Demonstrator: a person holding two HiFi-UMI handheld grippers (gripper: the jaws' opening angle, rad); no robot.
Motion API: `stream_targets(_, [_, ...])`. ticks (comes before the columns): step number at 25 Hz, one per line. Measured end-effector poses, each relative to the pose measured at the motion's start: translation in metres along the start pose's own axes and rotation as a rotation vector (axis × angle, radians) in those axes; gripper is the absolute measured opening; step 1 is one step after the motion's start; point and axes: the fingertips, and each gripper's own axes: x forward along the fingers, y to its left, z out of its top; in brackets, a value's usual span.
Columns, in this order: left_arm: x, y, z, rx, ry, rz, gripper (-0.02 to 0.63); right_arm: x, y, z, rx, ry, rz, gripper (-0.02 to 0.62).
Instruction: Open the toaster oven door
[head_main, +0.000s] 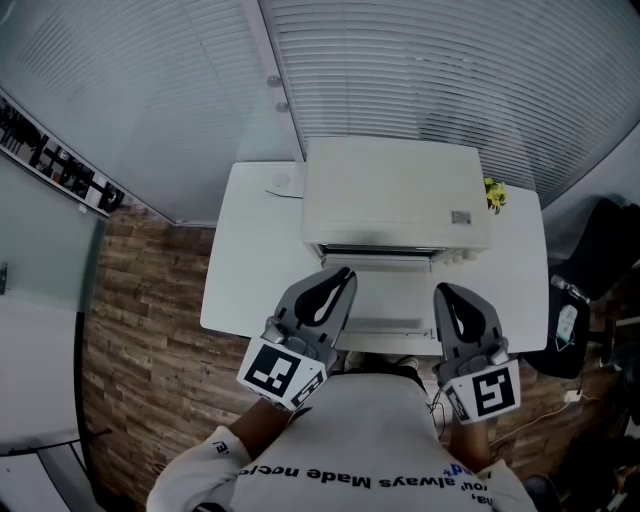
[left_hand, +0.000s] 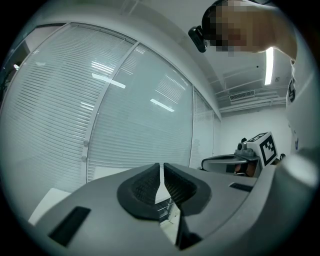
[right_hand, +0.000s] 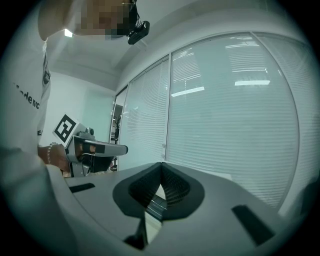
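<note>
White slatted blinds (head_main: 420, 70) run across the top of the frame behind a white table (head_main: 240, 260). On it the toaster oven (head_main: 395, 190) sits at centre, its door (head_main: 395, 295) seemingly dropped forward and lying flat just below, with a dark slot showing above it. My left gripper (head_main: 338, 278) and right gripper (head_main: 450, 296) hover at the door's lower corners, left jaws all but together, right jaws together, each holding nothing. If the door has any travel left, I judge it best to follow the hinge's arc gently so the oven doesn't slide.

The left hand-held gripper (head_main: 338, 278) and right hand-held gripper (head_main: 447, 294) are hovering over the open toaster oven door (head_main: 393, 300)
</note>
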Motion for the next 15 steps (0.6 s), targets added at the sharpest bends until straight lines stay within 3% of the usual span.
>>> stream_targets(15, [-0.0001,-0.001,-0.0023,0.003,0.005,0.003,0.041,-0.0019,-0.0011,0.0013,-0.004,-0.001,-0.005,0.008])
